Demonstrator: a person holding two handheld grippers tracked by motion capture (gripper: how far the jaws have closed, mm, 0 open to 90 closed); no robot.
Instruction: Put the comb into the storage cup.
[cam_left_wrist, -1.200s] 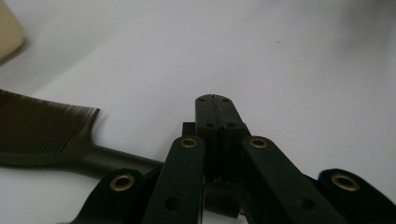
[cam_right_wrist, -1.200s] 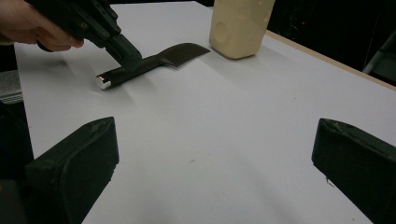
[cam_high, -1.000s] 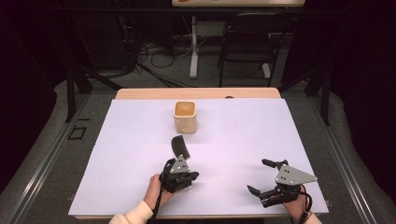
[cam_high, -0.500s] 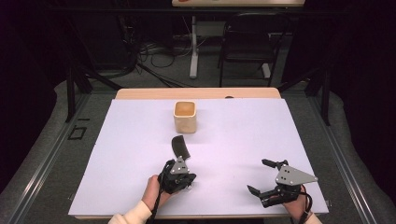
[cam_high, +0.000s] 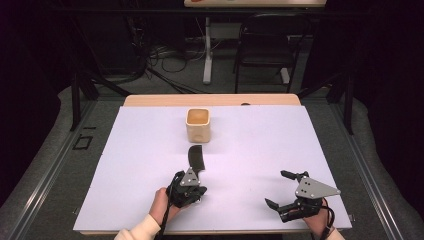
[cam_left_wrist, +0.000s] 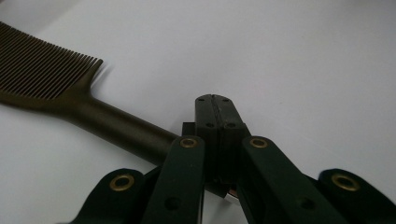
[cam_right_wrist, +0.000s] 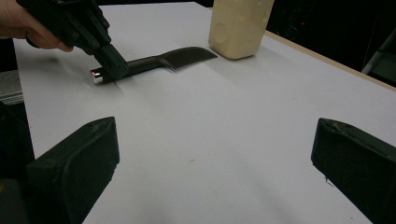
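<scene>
A dark comb (cam_high: 196, 156) lies flat on the white table (cam_high: 260, 145), its teeth (cam_left_wrist: 46, 79) toward the cream cup (cam_high: 199, 125). My left gripper (cam_high: 193, 174) is at the comb's handle (cam_left_wrist: 126, 128). Its jaws are pressed together with only a thin seam between them (cam_left_wrist: 215, 100), and the handle runs beneath them. In the right gripper view the left gripper (cam_right_wrist: 111, 67) covers the handle near its silver end (cam_right_wrist: 95, 74). My right gripper (cam_high: 276, 188) rests at the near right with its jaws wide apart (cam_right_wrist: 215, 140) and nothing between them.
The cream cup (cam_right_wrist: 238, 25) stands upright at the table's far middle, just beyond the comb (cam_right_wrist: 182, 56). A wooden strip (cam_high: 210, 100) edges the far side. A chair (cam_high: 265, 45) and cables sit on the floor beyond.
</scene>
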